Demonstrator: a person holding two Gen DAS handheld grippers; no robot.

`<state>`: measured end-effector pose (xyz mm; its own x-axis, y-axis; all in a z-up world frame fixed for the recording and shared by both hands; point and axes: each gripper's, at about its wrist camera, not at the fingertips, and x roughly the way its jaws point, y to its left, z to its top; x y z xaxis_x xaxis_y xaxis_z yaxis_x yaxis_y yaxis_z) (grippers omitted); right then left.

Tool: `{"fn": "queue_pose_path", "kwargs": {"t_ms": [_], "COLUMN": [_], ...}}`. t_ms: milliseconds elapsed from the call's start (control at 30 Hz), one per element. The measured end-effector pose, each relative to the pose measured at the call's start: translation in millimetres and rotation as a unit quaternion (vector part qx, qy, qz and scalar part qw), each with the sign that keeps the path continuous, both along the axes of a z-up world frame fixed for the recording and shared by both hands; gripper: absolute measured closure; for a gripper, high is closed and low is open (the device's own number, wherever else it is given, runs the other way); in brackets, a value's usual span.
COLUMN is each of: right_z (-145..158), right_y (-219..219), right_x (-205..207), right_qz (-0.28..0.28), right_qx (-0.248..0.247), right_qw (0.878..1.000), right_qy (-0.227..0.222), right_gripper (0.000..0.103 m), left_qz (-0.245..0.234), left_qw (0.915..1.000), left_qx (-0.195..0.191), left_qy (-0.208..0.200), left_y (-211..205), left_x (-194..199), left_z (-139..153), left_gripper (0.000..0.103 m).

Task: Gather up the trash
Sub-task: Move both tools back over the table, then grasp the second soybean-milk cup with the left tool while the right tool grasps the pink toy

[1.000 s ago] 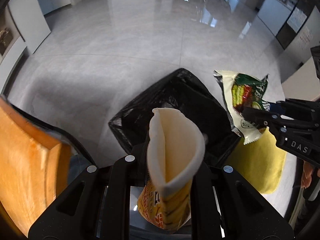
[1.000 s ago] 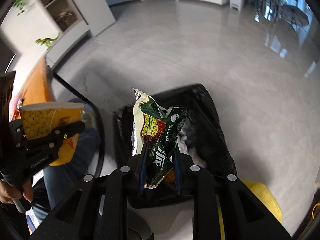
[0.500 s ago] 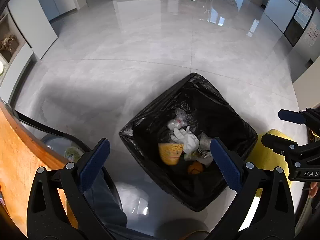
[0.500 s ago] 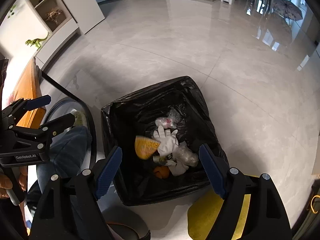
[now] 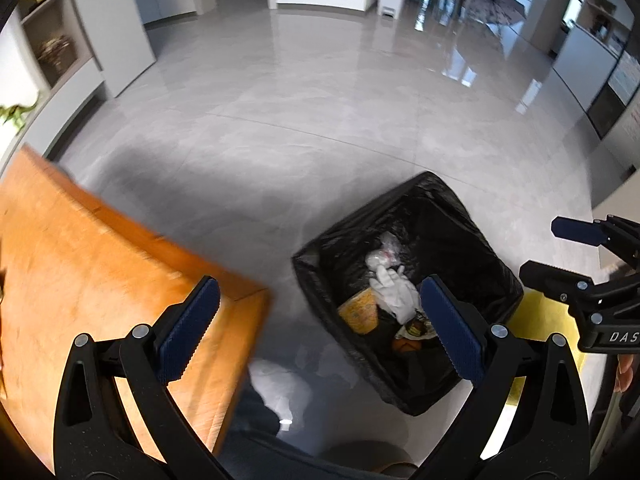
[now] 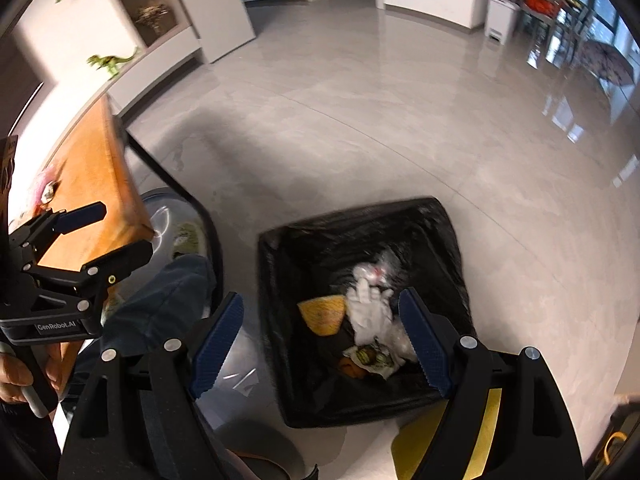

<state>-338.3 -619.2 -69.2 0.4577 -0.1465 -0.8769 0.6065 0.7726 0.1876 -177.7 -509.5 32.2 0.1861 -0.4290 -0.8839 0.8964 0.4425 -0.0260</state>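
Dropping done: both pieces of trash that I had clamped a second ago, the yellow cup (image 5: pixel 358 312) in my left gripper (image 5: pixel 316 330) and the green snack wrapper (image 6: pixel 368 357) in my right gripper (image 6: pixel 320 344), are no longer in my jaws.
Cup now: lying on its side inside the black-lined bin (image 5: pixel 408 292), on the side nearer the table, touching the white glove (image 5: pixel 394 290).
Wrapper now: crumpled low in the bin, just below the glove in the right wrist view, beside something orange I cannot identify.
Other contents: a clear plastic bag (image 6: pixel 378 270) sits beyond the glove.
Left gripper: released, jaws spread as wide as they go, nothing between the pads.
Right gripper: released too, jaws standing well apart and empty; only the bin shows between them.
Shift of view: a second ago the bin filled the middle of my left view; now it sits off to the right, and the orange table (image 5: pixel 100 264) fills the left side.
Meaning, as I judge it: this deposit is complete, both hands are free, and I seem to be swinging back toward the table for more.
Still to collect: something pink (image 6: pixel 46 184) lies on the table, too blurred to tell whether it is trash.
Floor around bin: the grey tile (image 5: pixel 304 128) shows no spilled pieces that I can see.
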Motion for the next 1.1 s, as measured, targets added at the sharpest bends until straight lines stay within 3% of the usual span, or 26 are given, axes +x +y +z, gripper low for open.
{"fn": "queue_pose_path", "kwargs": {"t_ms": [333, 467, 567, 667, 867, 967, 1100], "right_z": [36, 47, 50, 52, 52, 51, 51], "right_y": [67, 106, 130, 154, 194, 210, 232], "right_x": [97, 140, 163, 187, 230, 248, 275], "right_qz": [0.11, 0.163, 0.193, 0.223, 0.277, 0.293, 0.315], "right_qx": [-0.018, -0.027, -0.031, -0.033, -0.034, -0.031, -0.03], "right_qw": [0.994, 0.986, 0.981, 0.974, 0.96, 0.956, 0.949], "right_qy": [-0.013, -0.017, -0.019, -0.015, -0.008, -0.007, -0.002], "right_gripper": [0.022, 0.022, 0.022, 0.022, 0.022, 0.022, 0.022], "left_qz": [0.101, 0.163, 0.228, 0.308, 0.476, 0.521, 0.552], "left_qw": [0.9944, 0.9859, 0.9725, 0.9496, 0.8779, 0.8508, 0.831], "left_qx": [-0.028, -0.033, -0.033, -0.033, -0.048, -0.063, -0.069], "left_qy": [-0.017, -0.021, -0.033, -0.045, -0.02, -0.011, -0.004], "left_y": [97, 148, 194, 246, 355, 394, 424], "left_x": [63, 96, 122, 153, 218, 243, 275], "left_z": [26, 33, 40, 49, 51, 54, 54], "left_gripper": [0.006, 0.006, 0.006, 0.006, 0.006, 0.006, 0.006]}}
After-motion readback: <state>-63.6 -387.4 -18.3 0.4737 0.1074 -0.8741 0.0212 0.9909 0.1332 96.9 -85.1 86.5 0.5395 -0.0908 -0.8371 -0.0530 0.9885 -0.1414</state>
